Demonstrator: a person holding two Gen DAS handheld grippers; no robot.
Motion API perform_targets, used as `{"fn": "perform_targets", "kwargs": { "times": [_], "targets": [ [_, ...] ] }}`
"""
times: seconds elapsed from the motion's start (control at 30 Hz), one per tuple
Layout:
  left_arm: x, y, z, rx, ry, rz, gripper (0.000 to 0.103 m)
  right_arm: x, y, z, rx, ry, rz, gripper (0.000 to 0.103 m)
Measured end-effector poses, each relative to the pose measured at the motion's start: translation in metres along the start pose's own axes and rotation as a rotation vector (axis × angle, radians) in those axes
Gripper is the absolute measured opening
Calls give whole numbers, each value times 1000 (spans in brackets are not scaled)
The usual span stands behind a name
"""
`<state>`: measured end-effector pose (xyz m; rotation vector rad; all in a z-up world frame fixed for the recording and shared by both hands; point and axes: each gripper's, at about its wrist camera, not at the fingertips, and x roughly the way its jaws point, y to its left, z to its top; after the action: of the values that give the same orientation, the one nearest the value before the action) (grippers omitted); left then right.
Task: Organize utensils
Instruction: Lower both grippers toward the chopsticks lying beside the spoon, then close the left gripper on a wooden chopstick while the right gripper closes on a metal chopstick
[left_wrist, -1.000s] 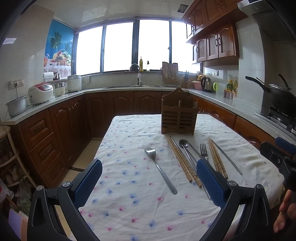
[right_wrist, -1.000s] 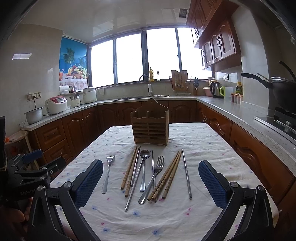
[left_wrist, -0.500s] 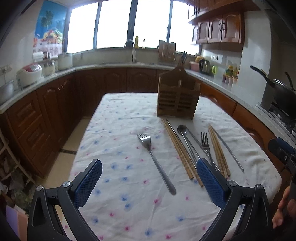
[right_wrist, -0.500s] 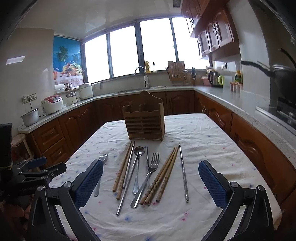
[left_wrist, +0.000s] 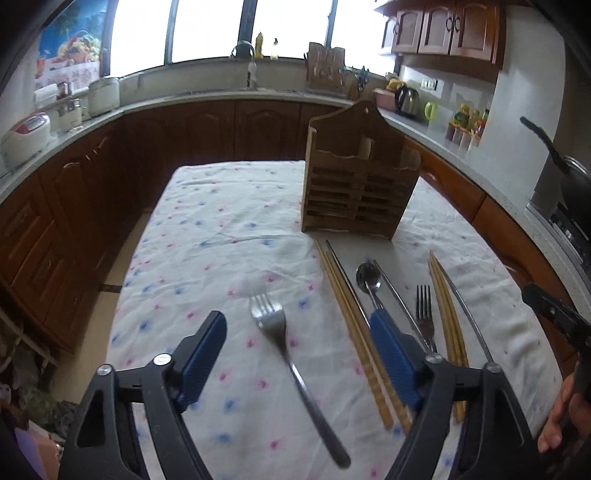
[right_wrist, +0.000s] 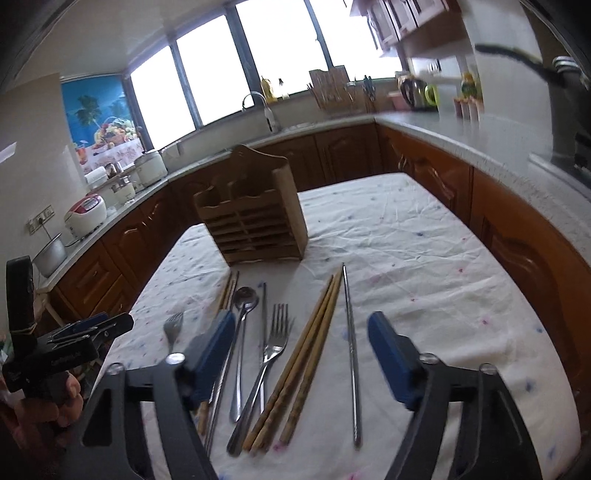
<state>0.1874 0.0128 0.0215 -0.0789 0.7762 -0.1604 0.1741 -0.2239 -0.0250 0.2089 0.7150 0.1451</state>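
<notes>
Two grippers hang over our table, and both have just been narrowing their jaws with nothing yet pressed between the pads. Starting at the left, our left gripper hovers with its blue pads apart on either side of a lone fork, which lies by itself on the flowered cloth with its tines pointing away from us; the pads do not touch it. Just to its right we see a pair of wooden chopsticks beside a thin metal chopstick, then a spoon, a second fork, and another bundle of wooden chopsticks. A wooden utensil holder stands upright at the far end of this row, its slots empty as far as we can tell.

In the right wrist view, our right gripper is likewise apart, hanging over the middle of the row: the second fork, the wooden chopsticks and a single metal chopstick all lie between its pads, untouched. At the far right we see only bare cloth.
</notes>
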Motion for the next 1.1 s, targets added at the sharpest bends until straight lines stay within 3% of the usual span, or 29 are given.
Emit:
{"fn": "perform_targets", "kwargs": {
  "times": [0.2,0.6,0.87,0.93,1.03,1.1],
  "targets": [
    [48,-3,29,12,78,7,64,43,-19,15,7,113,-40,38],
    [141,-15,68,55,203,28,56,100,-35,18,0,266,-43,26],
    [192,-18,74,75,286,38,38,123,-41,20,-17,314,-50,17],
    [198,-18,76,75,284,27,37,129,-41,20,-26,328,-55,11],
    [204,-18,79,78,292,5,28,134,-41,23,-38,330,-56,10],
    [210,-21,81,84,302,-9,27,138,-41,26,-44,333,-57,10]
  ]
}}
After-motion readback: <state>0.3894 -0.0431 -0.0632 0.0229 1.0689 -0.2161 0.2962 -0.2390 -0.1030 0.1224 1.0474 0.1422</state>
